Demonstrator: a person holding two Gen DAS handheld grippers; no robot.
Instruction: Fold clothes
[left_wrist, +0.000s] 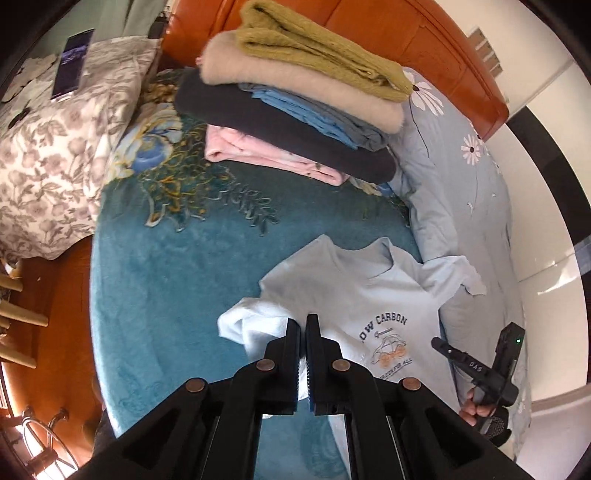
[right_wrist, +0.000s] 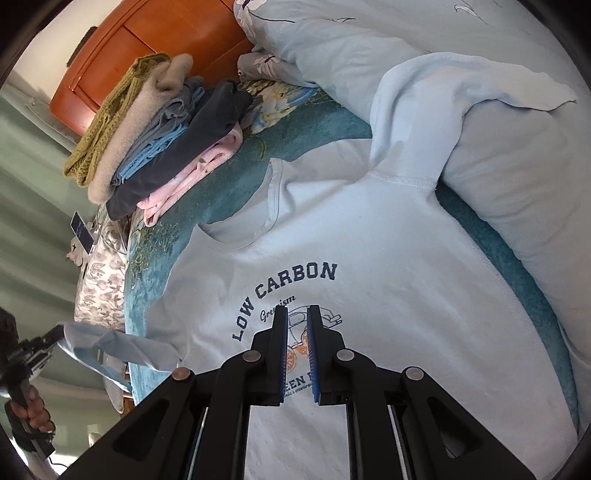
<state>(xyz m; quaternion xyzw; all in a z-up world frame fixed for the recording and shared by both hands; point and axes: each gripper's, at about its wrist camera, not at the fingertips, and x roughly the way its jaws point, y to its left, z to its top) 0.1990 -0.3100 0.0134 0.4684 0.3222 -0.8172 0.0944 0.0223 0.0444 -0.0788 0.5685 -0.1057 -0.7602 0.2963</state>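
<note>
A pale blue T-shirt (right_wrist: 369, 258) printed "LOW CARBON" lies face up on the teal blanket (left_wrist: 166, 277); it also shows in the left wrist view (left_wrist: 351, 295). My left gripper (left_wrist: 303, 325) is shut on the shirt's left sleeve (right_wrist: 110, 343) and holds it lifted off the blanket. My right gripper (right_wrist: 297, 317) hovers over the chest print with its jaws slightly apart and nothing between them. It also shows at the right edge of the left wrist view (left_wrist: 476, 365). The shirt's other sleeve (right_wrist: 443, 110) drapes onto a pale blue quilt.
A stack of folded clothes (left_wrist: 295, 103), with an olive knit on top, sits at the head of the bed against the orange headboard (left_wrist: 406, 37). A pale blue floral quilt (left_wrist: 461, 184) lies along the right. A floral pillow (left_wrist: 55, 147) lies at the left.
</note>
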